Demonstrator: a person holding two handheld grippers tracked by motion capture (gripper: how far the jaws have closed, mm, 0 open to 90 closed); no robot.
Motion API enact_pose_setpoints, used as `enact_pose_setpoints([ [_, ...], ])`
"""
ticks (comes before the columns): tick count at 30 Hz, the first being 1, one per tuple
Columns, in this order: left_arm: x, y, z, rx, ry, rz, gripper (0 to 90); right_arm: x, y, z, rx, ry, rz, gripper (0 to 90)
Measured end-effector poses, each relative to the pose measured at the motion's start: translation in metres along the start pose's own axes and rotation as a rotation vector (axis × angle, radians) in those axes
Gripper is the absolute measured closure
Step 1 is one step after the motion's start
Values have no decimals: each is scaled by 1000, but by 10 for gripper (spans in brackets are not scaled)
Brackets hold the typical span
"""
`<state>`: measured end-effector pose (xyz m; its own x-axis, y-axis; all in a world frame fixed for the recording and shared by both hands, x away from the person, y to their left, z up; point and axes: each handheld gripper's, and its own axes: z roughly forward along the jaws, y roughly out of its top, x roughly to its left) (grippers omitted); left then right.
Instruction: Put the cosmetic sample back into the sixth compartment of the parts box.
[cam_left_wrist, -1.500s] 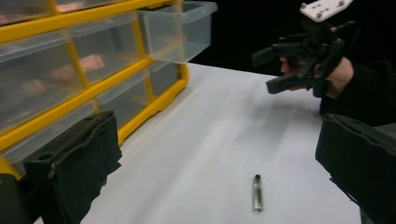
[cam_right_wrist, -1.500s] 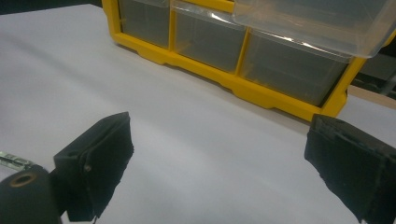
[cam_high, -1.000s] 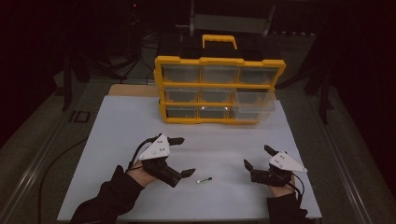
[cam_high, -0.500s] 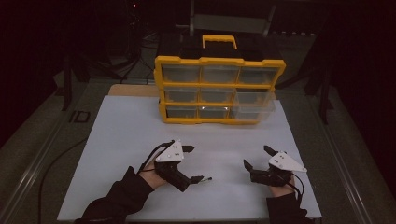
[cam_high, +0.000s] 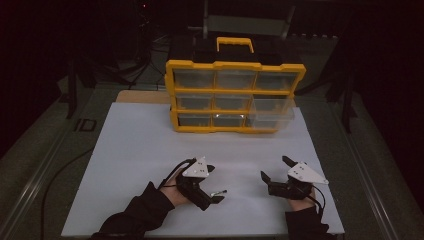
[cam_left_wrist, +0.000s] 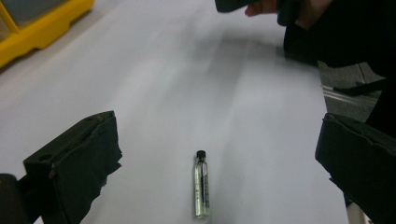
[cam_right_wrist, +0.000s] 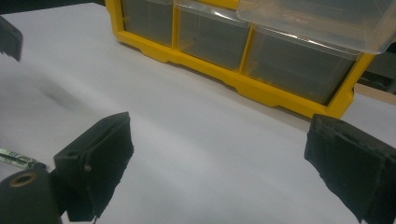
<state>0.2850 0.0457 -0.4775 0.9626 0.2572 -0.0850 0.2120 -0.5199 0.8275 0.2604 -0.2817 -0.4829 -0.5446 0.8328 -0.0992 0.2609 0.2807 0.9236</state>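
A small clear glass vial (cam_left_wrist: 201, 186) with a black cap lies flat on the white table sheet (cam_high: 140, 150). My left gripper (cam_left_wrist: 219, 140) is open, with its two black jaws set wide on either side of the vial and not touching it. From above, the vial (cam_high: 219, 192) lies beside the left gripper's (cam_high: 215, 184) near fingertip. My right gripper (cam_high: 275, 168) rests open to the right, nothing between its jaws. In the right gripper view that gripper (cam_right_wrist: 219, 140) faces the yellow drawer organizer (cam_right_wrist: 233, 84), and one end of the vial (cam_right_wrist: 14, 158) shows at the left edge.
The yellow organizer (cam_high: 235, 67) with clear drawers and a top handle stands at the back of the sheet. Its right middle drawer (cam_high: 272, 107) is pulled out. A dark floor and stands surround the table.
My left gripper has moved right and slightly toward the person, so its open jaws now sit at the vial. The right gripper and the vial have stayed in place.
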Motion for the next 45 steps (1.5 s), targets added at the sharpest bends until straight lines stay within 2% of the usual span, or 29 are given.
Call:
enact_pose_setpoints([
  [6,0,-5,14,73,-8,4,1,0,0,0,0,0,-1,76],
  [9,1,-7,17,82,3,-1,2,0,0,0,3,4,4,76],
  [11,2,-9,18,80,5,-2,36,0,-1,0,5,3,4,77],
  [14,3,-11,20,101,6,-5,50,0,-1,0,4,1,3,76],
  [20,2,-14,21,117,9,3,206,0,-1,1,1,12,9,77],
  [23,2,-14,23,143,-5,1,341,0,-1,1,0,14,4,76],
  [27,1,-15,26,174,3,-12,448,1,-1,1,2,15,3,76],
  [28,1,-15,28,186,3,-18,448,1,-1,1,3,13,1,77],
  [29,2,-16,29,200,4,-21,502,1,-1,1,-1,16,1,77],
  [35,3,-16,34,242,-6,-47,649,1,0,1,2,11,-4,77],
  [39,2,-16,38,257,2,-41,704,1,0,1,4,11,-4,76],
  [40,2,-15,41,284,3,-38,704,1,0,1,2,10,-4,76],
  [45,2,-12,43,312,19,-25,782,1,0,0,-1,9,-4,77],
])
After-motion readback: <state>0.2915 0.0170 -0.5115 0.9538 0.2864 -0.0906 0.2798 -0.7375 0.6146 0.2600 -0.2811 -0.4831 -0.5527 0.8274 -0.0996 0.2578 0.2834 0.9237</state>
